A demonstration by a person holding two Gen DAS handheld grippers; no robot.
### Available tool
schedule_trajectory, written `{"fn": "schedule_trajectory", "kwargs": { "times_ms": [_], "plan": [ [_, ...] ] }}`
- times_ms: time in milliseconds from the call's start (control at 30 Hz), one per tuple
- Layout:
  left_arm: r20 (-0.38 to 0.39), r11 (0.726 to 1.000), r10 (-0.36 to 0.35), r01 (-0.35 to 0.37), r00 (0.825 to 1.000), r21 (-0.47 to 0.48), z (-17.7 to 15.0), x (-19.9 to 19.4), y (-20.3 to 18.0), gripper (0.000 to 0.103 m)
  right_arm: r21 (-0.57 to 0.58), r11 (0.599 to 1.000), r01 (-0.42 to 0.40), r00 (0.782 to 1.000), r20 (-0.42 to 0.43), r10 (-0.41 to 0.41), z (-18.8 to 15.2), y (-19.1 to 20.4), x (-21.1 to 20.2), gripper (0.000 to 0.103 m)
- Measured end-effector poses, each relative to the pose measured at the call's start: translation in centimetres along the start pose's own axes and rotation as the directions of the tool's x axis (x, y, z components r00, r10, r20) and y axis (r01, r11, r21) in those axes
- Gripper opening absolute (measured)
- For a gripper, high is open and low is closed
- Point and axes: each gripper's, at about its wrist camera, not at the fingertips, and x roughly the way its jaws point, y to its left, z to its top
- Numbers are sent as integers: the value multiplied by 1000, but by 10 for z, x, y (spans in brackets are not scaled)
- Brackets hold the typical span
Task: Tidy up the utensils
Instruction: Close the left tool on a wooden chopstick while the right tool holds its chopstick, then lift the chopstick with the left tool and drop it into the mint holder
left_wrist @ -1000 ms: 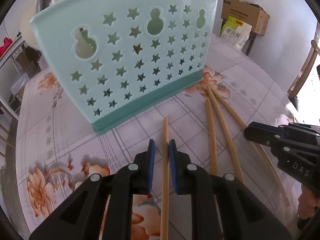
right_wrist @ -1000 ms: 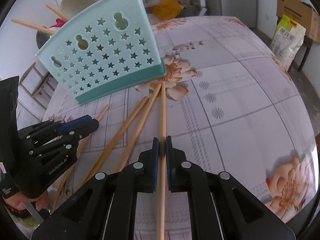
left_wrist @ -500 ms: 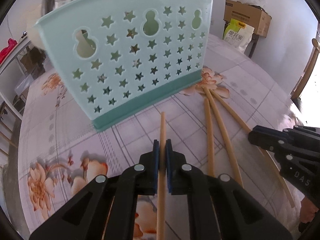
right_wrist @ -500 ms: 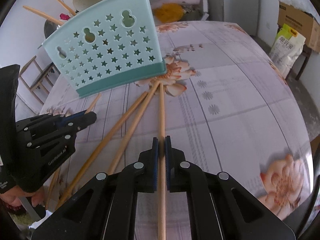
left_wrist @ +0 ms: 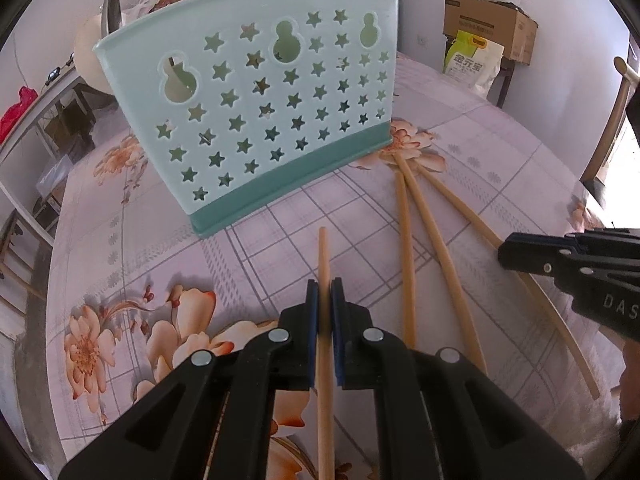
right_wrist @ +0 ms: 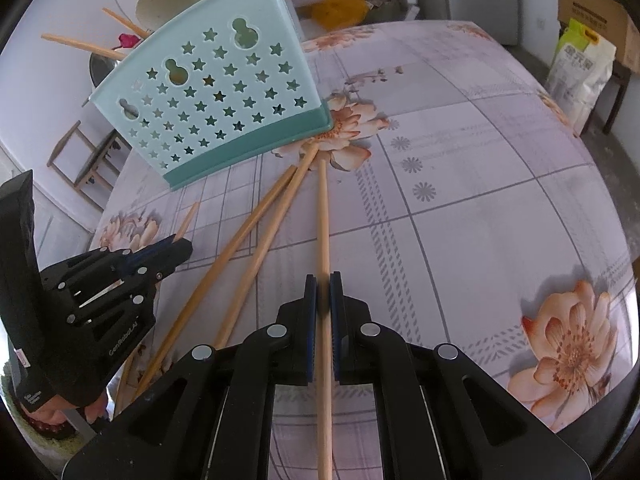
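A mint-green utensil holder (left_wrist: 264, 100) with star cut-outs stands on the floral tablecloth; it also shows in the right wrist view (right_wrist: 216, 104). My left gripper (left_wrist: 324, 286) is shut on a wooden chopstick (left_wrist: 323, 256) that points at the holder's base. My right gripper (right_wrist: 323, 282) is shut on another chopstick (right_wrist: 322, 216) whose tip lies near the holder's right corner. Two more chopsticks (right_wrist: 256, 232) lie loose on the table between the grippers.
A pale bowl (right_wrist: 168, 0) with chopsticks stands behind the holder. A cardboard box (left_wrist: 488, 24) and a white bag (left_wrist: 474, 60) sit beyond the table's far edge. Wooden chairs (right_wrist: 84, 160) stand to the left.
My left gripper has closed on the chopstick it straddled. Both grippers have pulled back slightly from the holder, each with its chopstick.
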Motion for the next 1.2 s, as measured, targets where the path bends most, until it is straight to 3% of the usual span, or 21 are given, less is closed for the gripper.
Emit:
{"fn": "schedule_trajectory", "kwargs": {
  "times_ms": [900,1067,1200],
  "plan": [
    [16,998,47,-47,999,42,3,1,-7,6,21,1000,-12,1000,-2,12,-4,-1,-1,5],
    [21,1000,25,-25,999,12,6,1,0,6,17,1000,-8,1000,-3,8,-4,0,-1,5],
    [75,1000,-12,14,997,-22,8,-15,12,6,17,1000,0,1000,-3,0,-3,1,-1,5]
  ]
}}
